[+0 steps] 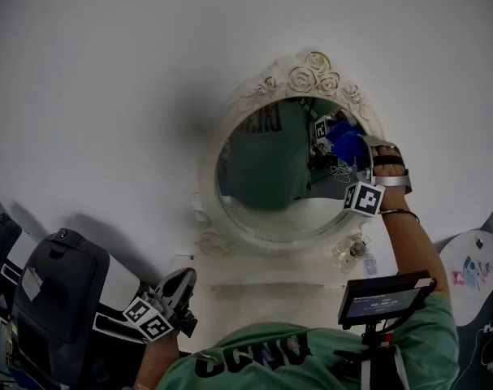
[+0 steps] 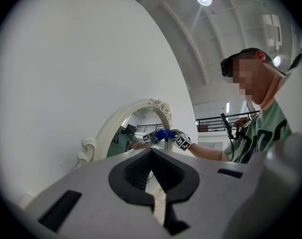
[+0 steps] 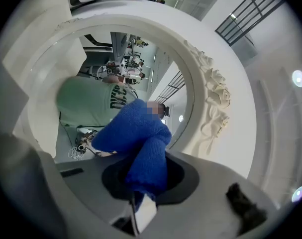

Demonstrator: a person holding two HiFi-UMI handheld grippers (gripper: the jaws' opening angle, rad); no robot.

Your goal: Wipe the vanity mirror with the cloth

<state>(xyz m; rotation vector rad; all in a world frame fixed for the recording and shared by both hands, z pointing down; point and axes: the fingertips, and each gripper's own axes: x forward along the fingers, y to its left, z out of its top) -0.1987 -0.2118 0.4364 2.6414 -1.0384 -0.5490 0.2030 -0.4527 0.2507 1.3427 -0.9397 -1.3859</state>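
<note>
The right gripper [image 3: 140, 205] is pinching the one blue cloth [image 3: 136, 133] between its two jaws, pressing it against the upper right of the glass of the single oval vanity mirror [image 1: 262, 181], which is leaning at the white wall [image 1: 108, 71]. The left gripper [image 2: 153, 203], jaws pressed together on nothing, is hanging low, well apart from the mirror.

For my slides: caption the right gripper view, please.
Right gripper, shut on a blue cloth, holds it up to the white-framed vanity mirror.
</note>
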